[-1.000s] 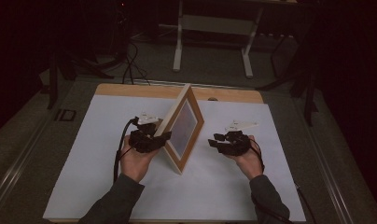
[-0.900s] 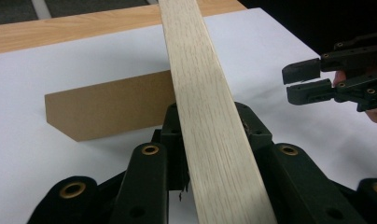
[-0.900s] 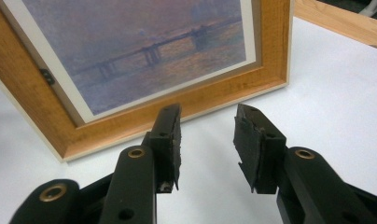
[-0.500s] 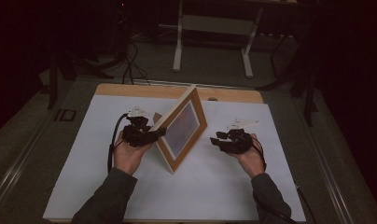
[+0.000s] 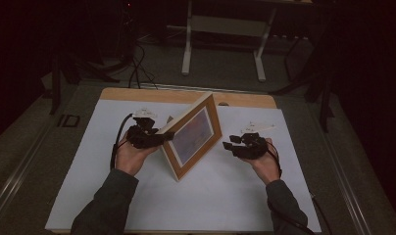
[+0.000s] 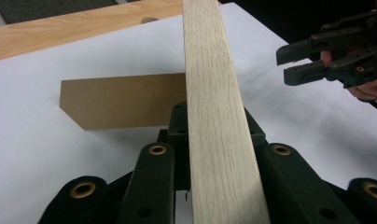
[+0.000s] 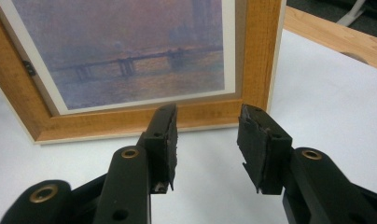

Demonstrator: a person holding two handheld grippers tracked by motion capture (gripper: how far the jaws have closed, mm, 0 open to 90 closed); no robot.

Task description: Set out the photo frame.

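Frame [image 5: 192, 134] farther left, right tool [image 5: 235, 145] wider.

White sheet [image 5: 225, 196] over wooden table [image 5: 137, 94]; trestle legs [image 5: 188, 44] beyond.

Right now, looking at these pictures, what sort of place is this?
Probably a lab or workshop set up for recording, not a home: a wooden table with a white paper cover, loose black cables on the grey floor, and a pale metal desk base standing in the dark background.

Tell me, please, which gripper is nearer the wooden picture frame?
Left. The left gripper is clamped on the wooden picture frame's edge; the right gripper, jaws open, sits apart, facing its front.
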